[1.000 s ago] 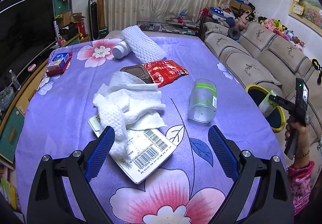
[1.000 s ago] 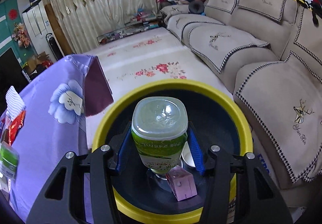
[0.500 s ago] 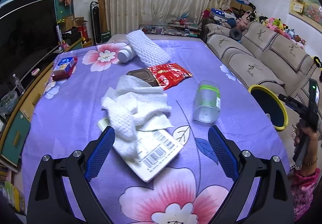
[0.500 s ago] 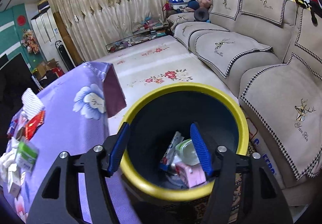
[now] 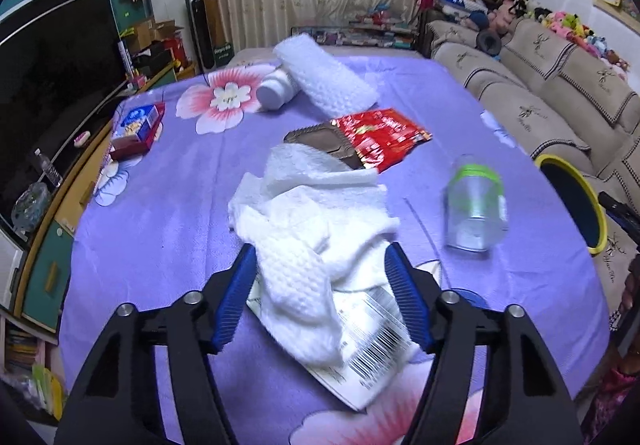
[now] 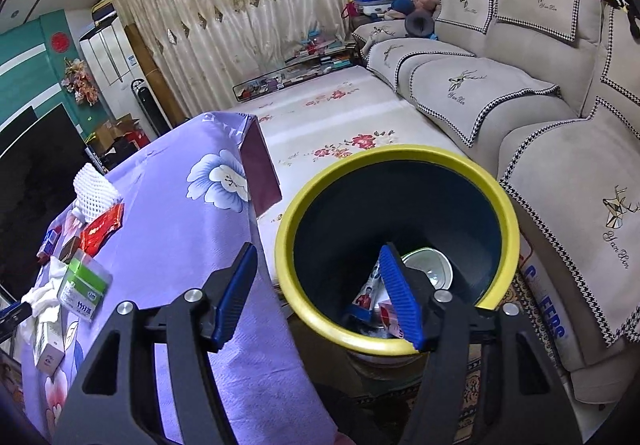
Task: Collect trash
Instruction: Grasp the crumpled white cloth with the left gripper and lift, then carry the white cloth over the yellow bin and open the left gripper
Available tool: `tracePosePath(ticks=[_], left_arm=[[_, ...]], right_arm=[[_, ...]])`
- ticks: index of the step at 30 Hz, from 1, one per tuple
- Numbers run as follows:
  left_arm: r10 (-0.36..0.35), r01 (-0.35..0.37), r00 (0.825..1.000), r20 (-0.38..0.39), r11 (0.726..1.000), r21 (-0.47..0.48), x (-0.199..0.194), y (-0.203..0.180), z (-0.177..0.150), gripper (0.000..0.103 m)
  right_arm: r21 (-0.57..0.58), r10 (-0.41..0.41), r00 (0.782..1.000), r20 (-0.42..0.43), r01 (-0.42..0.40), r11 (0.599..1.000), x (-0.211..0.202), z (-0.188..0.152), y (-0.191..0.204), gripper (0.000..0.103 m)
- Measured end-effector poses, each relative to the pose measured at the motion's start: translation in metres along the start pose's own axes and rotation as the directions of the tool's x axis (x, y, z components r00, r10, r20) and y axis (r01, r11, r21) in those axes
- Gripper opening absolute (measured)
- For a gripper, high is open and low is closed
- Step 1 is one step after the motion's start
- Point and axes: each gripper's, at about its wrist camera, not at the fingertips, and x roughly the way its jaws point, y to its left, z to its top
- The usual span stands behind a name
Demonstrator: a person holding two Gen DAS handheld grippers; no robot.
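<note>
Left tongs [image 5: 320, 297], released, straddle the crumpled white paper towel [image 5: 308, 221]: light, soft, best pinched mid-bunch; right tongs [image 6: 316, 293] released.

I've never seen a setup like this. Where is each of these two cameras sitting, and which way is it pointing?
Left wrist view: sits on the left hand-held gripper, facing across the purple flowered tablecloth at the crumpled white paper towels; its blue-padded fingers show.
Right wrist view: sits on the right hand-held gripper, facing down beside the table into the yellow-rimmed dark bin; its open fingers show.
Shared: tablecloth, bin, clear green-banded plastic bottle, beige sofa.
</note>
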Motion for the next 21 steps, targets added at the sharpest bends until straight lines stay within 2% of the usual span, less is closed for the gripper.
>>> tracePosePath(ticks=[5, 10, 13, 18, 21], left_arm=[[0.012, -0.013, 0.999, -0.036, 1.000, -0.008, 0.021, 0.007, 0.007, 0.059], [-0.003, 0.002, 0.999, -0.035, 1.000, -0.019, 0.031, 0.012, 0.015, 0.027], [-0.017, 0.017, 0.999, -0.026, 1.000, -0.026, 0.033, 0.013, 0.021, 0.014], [-0.007, 0.007, 1.000, 0.020, 1.000, 0.011, 0.016, 0.006, 0.034, 0.012], [-0.012, 0.010, 0.997, 0.072, 1.000, 0.029, -0.007, 0.000, 0.044, 0.012]], right_arm=[[0.004, 0.010, 1.000, -0.006, -0.010, 1.000, 0.002, -0.001, -0.001, 0.060], [0.005, 0.020, 1.000, -0.011, -0.020, 1.000, 0.003, -0.002, -0.001, 0.060], [0.002, 0.024, 1.000, -0.011, -0.024, 1.000, 0.002, -0.003, 0.000, 0.060], [0.004, 0.028, 1.000, -0.003, -0.028, 1.000, -0.003, -0.003, 0.000, 0.060], [0.009, 0.028, 1.000, 0.003, -0.028, 1.000, -0.007, -0.004, -0.001, 0.060]])
